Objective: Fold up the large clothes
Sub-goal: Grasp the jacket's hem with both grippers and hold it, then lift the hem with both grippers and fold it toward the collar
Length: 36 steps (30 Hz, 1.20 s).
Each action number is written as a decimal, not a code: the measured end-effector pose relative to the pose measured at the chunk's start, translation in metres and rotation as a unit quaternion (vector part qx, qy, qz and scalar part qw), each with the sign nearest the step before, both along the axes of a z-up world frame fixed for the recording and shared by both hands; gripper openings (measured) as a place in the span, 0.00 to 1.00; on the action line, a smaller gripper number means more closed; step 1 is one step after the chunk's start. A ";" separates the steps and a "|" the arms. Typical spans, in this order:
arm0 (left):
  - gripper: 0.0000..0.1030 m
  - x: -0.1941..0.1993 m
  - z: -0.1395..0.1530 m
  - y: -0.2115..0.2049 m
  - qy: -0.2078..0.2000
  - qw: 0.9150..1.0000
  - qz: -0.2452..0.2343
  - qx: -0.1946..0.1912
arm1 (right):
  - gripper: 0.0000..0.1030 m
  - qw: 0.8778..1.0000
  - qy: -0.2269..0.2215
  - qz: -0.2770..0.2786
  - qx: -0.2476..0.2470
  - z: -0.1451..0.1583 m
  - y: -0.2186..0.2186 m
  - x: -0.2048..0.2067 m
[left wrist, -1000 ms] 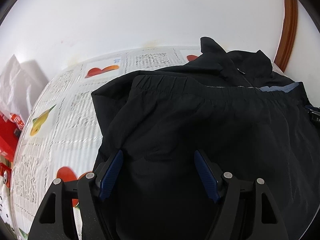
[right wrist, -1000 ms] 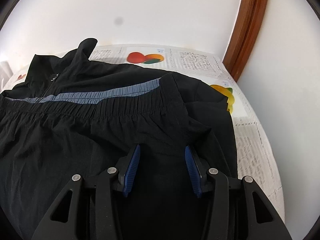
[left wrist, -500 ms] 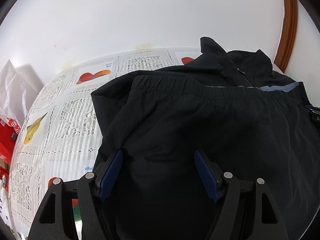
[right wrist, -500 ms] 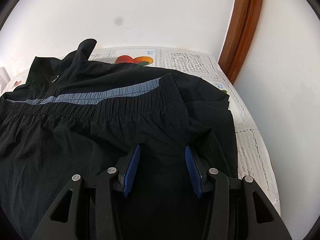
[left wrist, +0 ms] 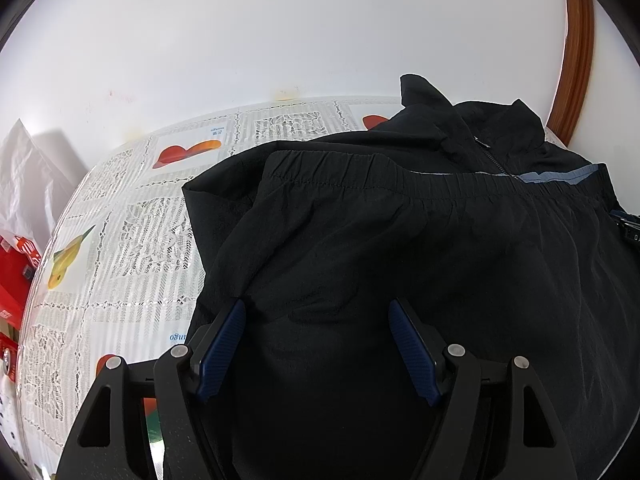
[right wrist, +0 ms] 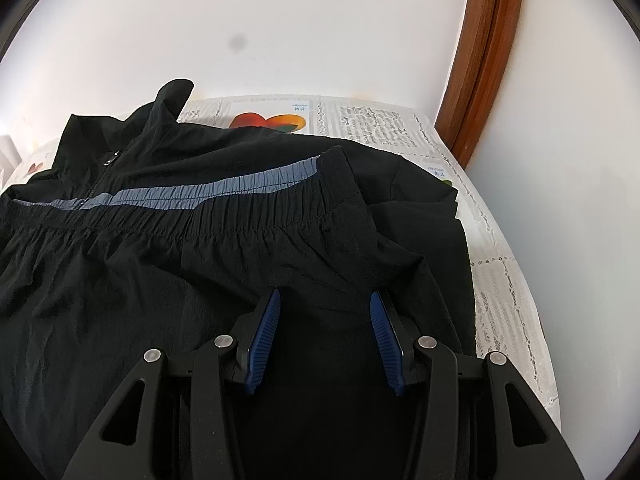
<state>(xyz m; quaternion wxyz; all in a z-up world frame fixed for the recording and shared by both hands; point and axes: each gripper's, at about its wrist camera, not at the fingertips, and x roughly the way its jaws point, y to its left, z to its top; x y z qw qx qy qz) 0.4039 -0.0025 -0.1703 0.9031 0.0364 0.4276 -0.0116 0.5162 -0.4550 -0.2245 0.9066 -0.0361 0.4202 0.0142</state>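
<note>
A black jacket (left wrist: 420, 240) with a zip collar and a grey-blue stripe (right wrist: 224, 190) lies on the table, its elastic hem folded up over the chest. My left gripper (left wrist: 316, 308) is open and empty, its blue fingers (left wrist: 224, 340) spread just above the fabric at the garment's left part. My right gripper (right wrist: 324, 300) is open and empty over the right part, just below the gathered hem (right wrist: 240, 220). The jacket also fills the right wrist view (right wrist: 160, 288).
The table wears a white lace cloth (left wrist: 132, 248) printed with fruit pictures. A red box (left wrist: 16, 276) and white crumpled plastic (left wrist: 28, 184) sit at the far left. A white wall stands close behind, and a brown wooden frame (right wrist: 484, 52) stands at the right.
Both grippers stay open over the jacket. The views have shifted slightly, the left one rightward and the right one leftward. The fabric has not moved.
</note>
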 end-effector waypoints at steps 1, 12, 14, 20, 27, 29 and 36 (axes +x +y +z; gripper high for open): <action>0.71 0.000 0.000 0.000 0.000 1.000 0.000 0.001 | 0.46 1.000 -0.002 -0.002 0.000 0.001 0.000 -0.001; 0.77 0.000 0.003 0.001 0.001 1.000 -0.006 -0.009 | 0.56 0.998 -0.061 0.015 0.032 0.044 0.028 -0.036; 0.77 -0.001 0.007 0.000 -0.003 1.000 -0.006 -0.005 | 0.57 0.997 -0.058 0.028 0.045 0.052 0.051 -0.040; 0.77 -0.016 0.042 0.011 -0.040 0.999 0.001 -0.035 | 0.57 0.996 -0.005 0.077 0.054 0.037 0.138 -0.038; 0.77 -0.065 0.067 0.033 -0.061 0.997 -0.012 -0.036 | 0.53 0.997 0.038 0.060 -0.007 0.016 0.175 -0.045; 0.77 -0.084 0.065 0.042 -0.058 0.998 -0.016 -0.015 | 0.53 0.998 0.044 0.053 0.004 0.017 0.169 -0.064; 0.77 -0.142 0.053 0.073 -0.022 0.999 -0.006 -0.031 | 0.53 0.998 0.028 0.055 0.031 0.017 0.155 -0.153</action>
